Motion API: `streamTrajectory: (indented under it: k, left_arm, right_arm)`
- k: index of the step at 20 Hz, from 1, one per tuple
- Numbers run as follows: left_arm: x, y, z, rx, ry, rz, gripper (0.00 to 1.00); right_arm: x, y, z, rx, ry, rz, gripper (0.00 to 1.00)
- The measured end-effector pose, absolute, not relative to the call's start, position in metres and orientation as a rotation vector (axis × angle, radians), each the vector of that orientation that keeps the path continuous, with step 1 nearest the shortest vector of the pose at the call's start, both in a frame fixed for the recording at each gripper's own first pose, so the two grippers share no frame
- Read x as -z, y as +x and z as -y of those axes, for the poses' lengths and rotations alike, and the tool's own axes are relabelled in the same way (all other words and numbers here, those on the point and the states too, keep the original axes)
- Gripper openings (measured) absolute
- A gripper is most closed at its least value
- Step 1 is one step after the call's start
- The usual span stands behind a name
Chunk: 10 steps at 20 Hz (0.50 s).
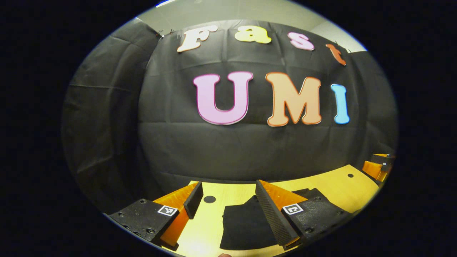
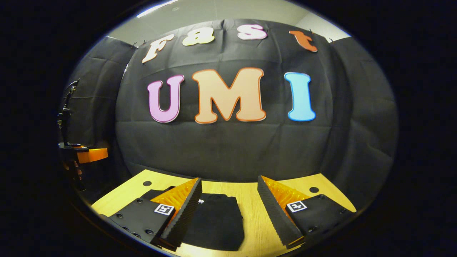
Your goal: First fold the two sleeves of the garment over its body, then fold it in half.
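A black garment (image 1: 242, 225) lies flat on the wooden table (image 1: 342, 185) as a compact, roughly rectangular bundle. My left gripper (image 1: 228, 184) hovers above its near-left part, open, with nothing between the fingers. In the right gripper view the same garment (image 2: 217, 221) sits below and left of centre, partly hidden behind one finger. My right gripper (image 2: 229, 179) is also open and holds nothing, raised over the table (image 2: 257, 221). Each gripper shows small at the edge of the other's view: the right gripper (image 1: 380, 166) and the left gripper (image 2: 89, 154), with a hand (image 2: 73, 167) on it.
The tabletop has small dark round holes (image 1: 209, 199) near its back edge. Black cloth walls close the booth behind and on both sides. Bare wood lies to the right of the garment in both views.
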State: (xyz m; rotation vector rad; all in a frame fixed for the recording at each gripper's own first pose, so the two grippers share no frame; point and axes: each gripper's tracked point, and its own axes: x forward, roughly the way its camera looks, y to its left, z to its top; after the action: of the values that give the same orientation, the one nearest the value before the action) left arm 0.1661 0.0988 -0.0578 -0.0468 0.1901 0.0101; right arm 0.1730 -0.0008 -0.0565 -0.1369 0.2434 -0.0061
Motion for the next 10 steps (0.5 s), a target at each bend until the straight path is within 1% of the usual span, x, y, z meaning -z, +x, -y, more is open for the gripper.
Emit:
streamTrajectory:
  k: [1, 2, 3, 4, 5, 6, 7, 8, 10]
  left_arm:
    - [0.048, 0.149, -0.101, -0.011, -0.039, -0.169, 0.92]
    - [0.039, 0.132, -0.104, -0.009, -0.034, -0.144, 0.91]
    - [0.029, 0.113, -0.105, -0.009, -0.032, -0.121, 0.91]
    - [0.022, 0.094, -0.103, -0.008, -0.032, -0.095, 0.94]
    - [0.013, 0.074, -0.104, -0.006, -0.032, -0.067, 0.94]
    - [0.007, 0.055, -0.106, -0.004, -0.024, -0.047, 0.9]
    - [0.003, 0.036, -0.107, -0.004, -0.012, -0.03, 0.93]
    - [0.001, 0.019, -0.106, 0.0, 0.001, -0.019, 0.93]
    - [0.001, -0.013, -0.106, 0.002, 0.02, -0.022, 0.93]
  right_arm:
    - [0.049, 0.154, -0.002, 0.016, -0.13, -0.227, 0.94]
    - [0.043, 0.135, -0.005, 0.024, -0.118, -0.211, 0.98]
    - [0.038, 0.115, -0.01, 0.028, -0.102, -0.195, 0.98]
    - [0.034, 0.096, -0.014, 0.032, -0.089, -0.182, 0.98]
    - [0.029, 0.072, -0.02, 0.033, -0.077, -0.163, 0.95]
    - [0.025, 0.05, -0.025, 0.034, -0.071, -0.139, 0.98]
    - [0.024, 0.029, -0.028, 0.038, -0.07, -0.126, 0.98]
    - [0.025, 0.008, -0.03, 0.045, -0.069, -0.118, 1.0]
    - [0.029, -0.029, -0.032, 0.055, -0.055, -0.113, 0.94]
